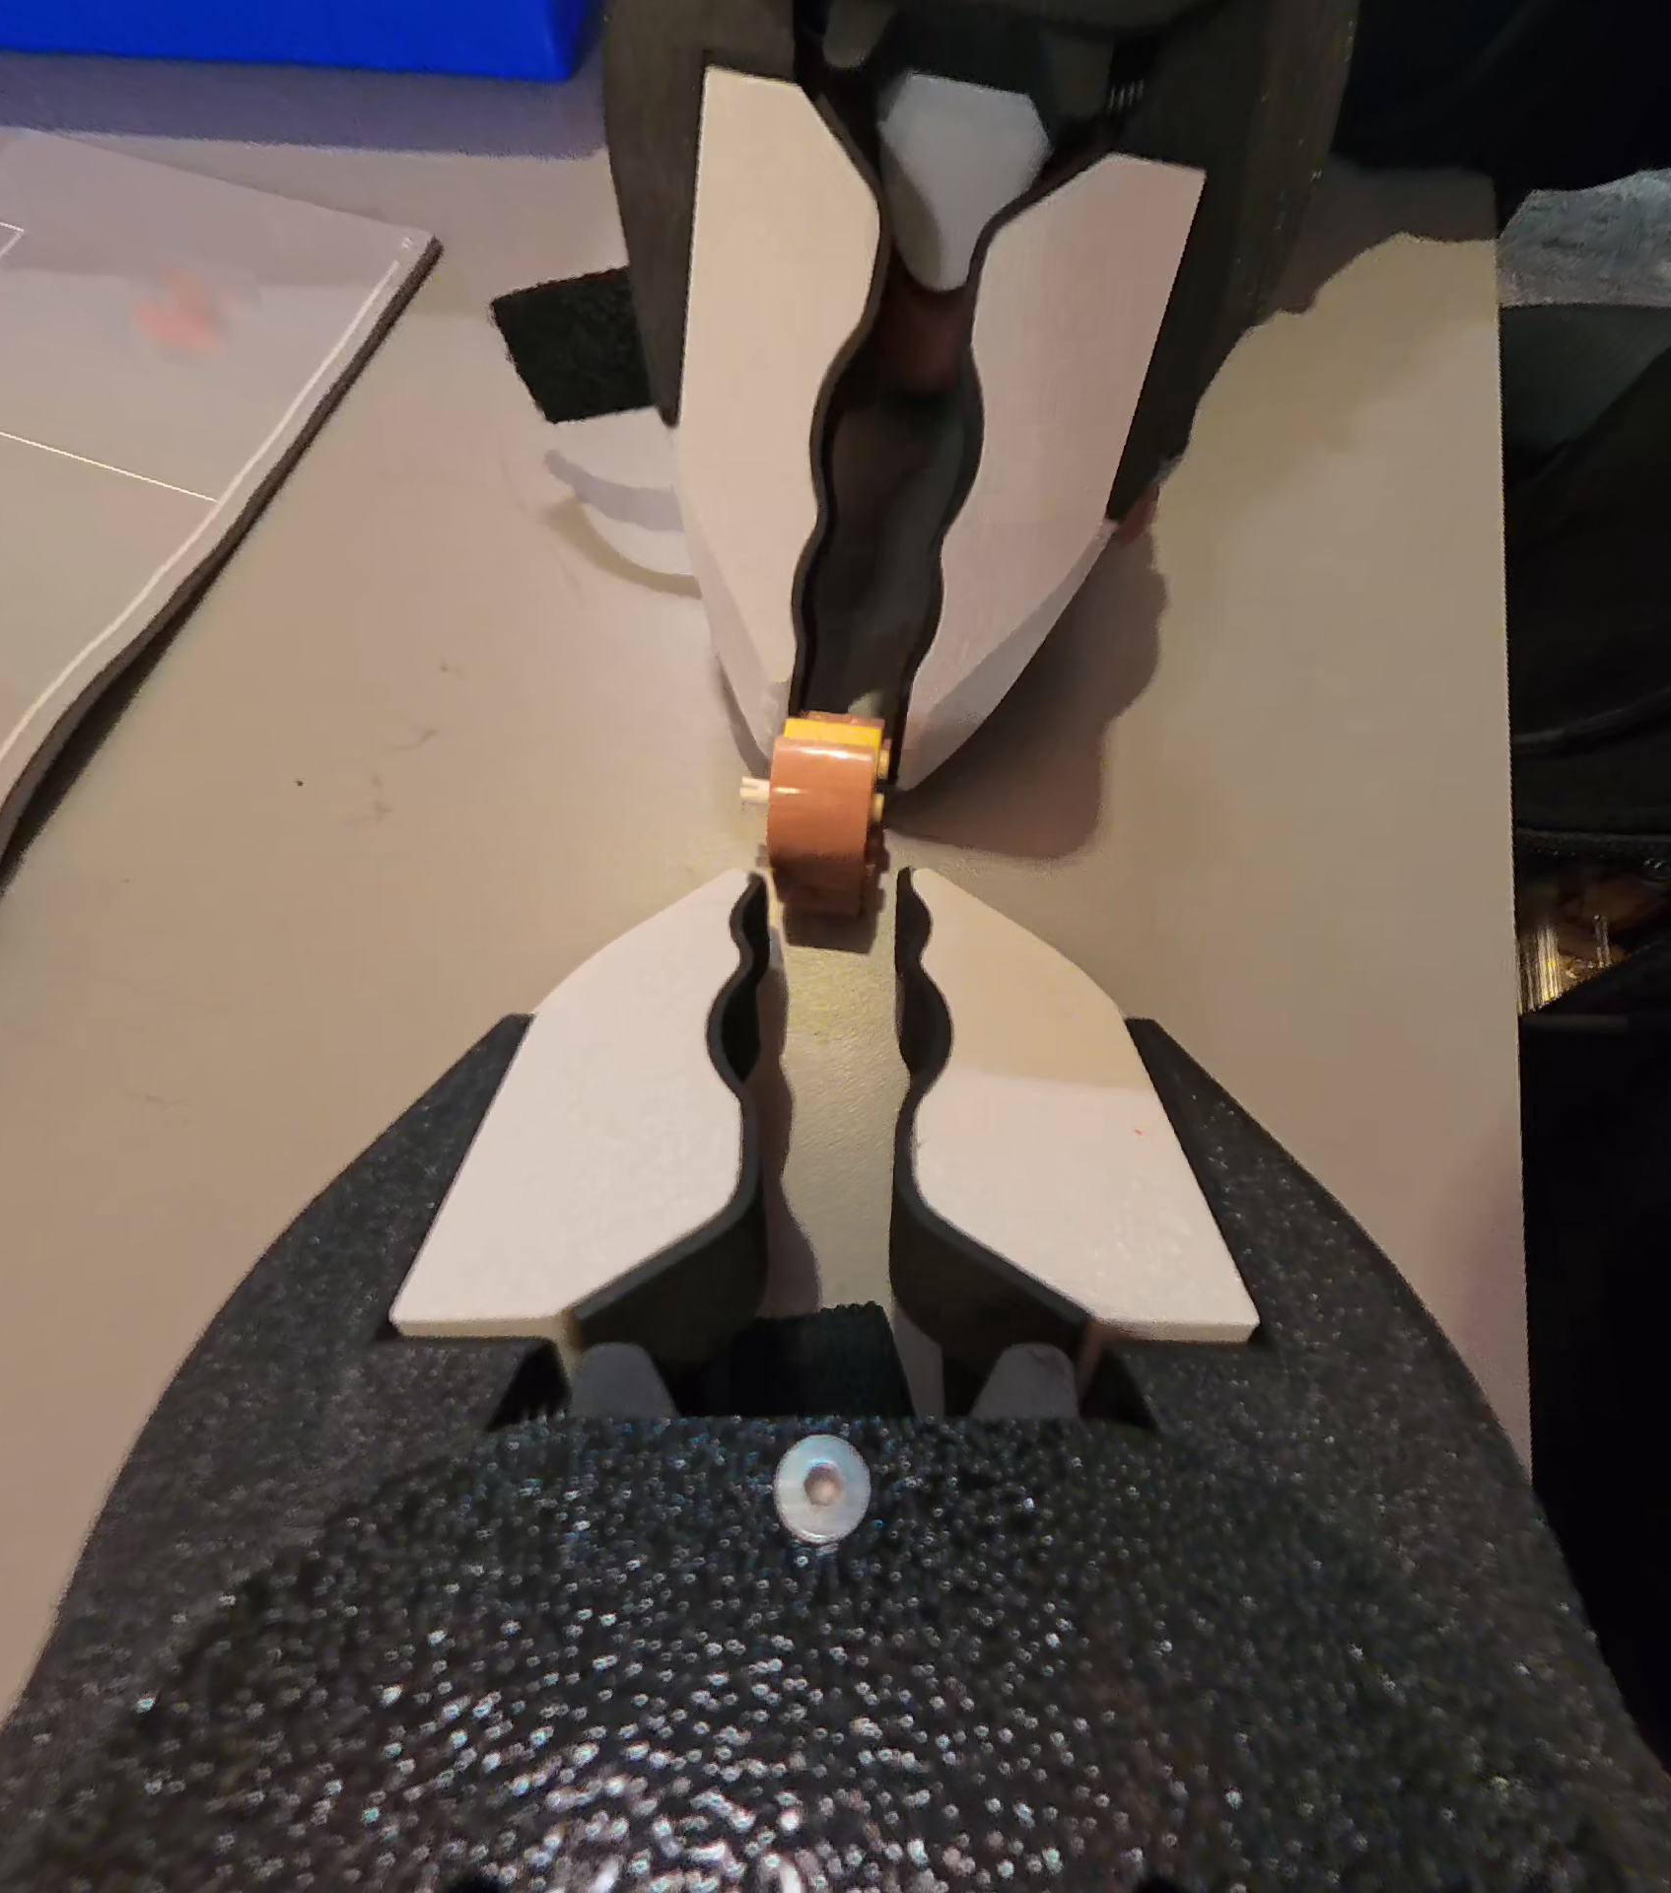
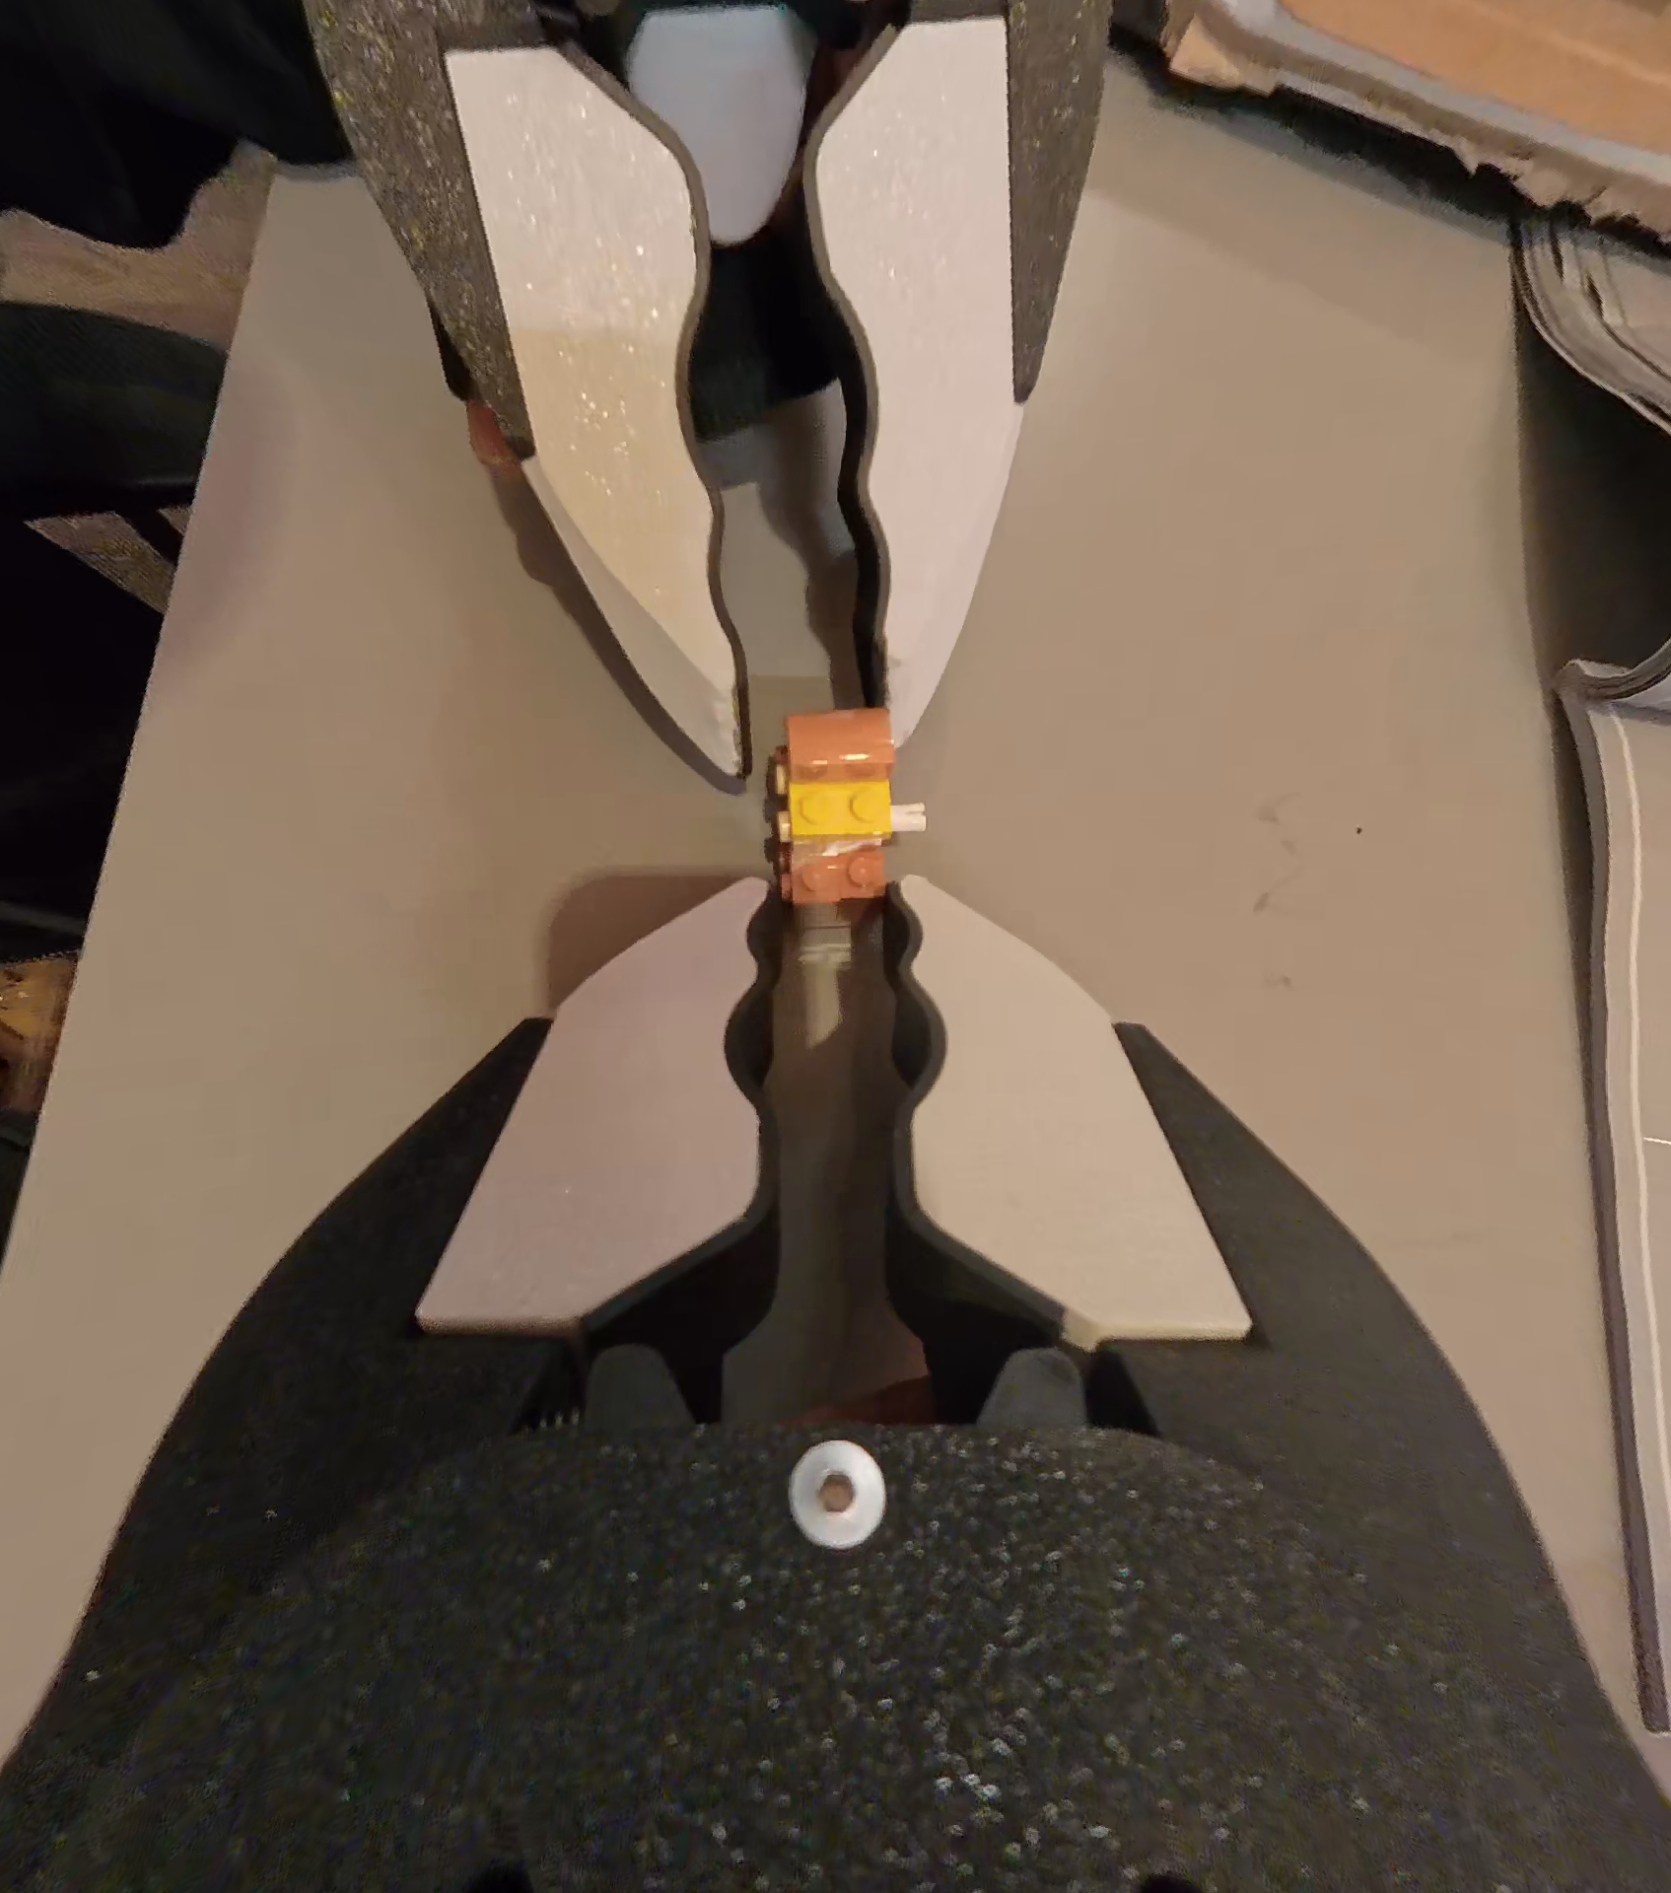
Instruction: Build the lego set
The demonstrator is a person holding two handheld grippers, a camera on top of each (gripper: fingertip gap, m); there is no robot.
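Small brown-and-yellow brick assembly [image 2: 836,809] held between both gripper tips, above table.

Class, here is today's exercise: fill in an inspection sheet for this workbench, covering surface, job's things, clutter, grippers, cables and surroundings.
Surface: grey-beige tabletop, a few faint scuff marks.
Job's things: one small brick assembly, brown and yellow with a pale peg sticking out sideways, held above the tabletop.
Clutter: open booklet; black strip beside it.
Grippers: right gripper appears closed on the brown end of the assembly. Left gripper faces it, its fingers either side of the other end with a gap showing.
Cables: nothing seen.
Surroundings: blue bin, torn cardboard, dark fabric at the table edge.
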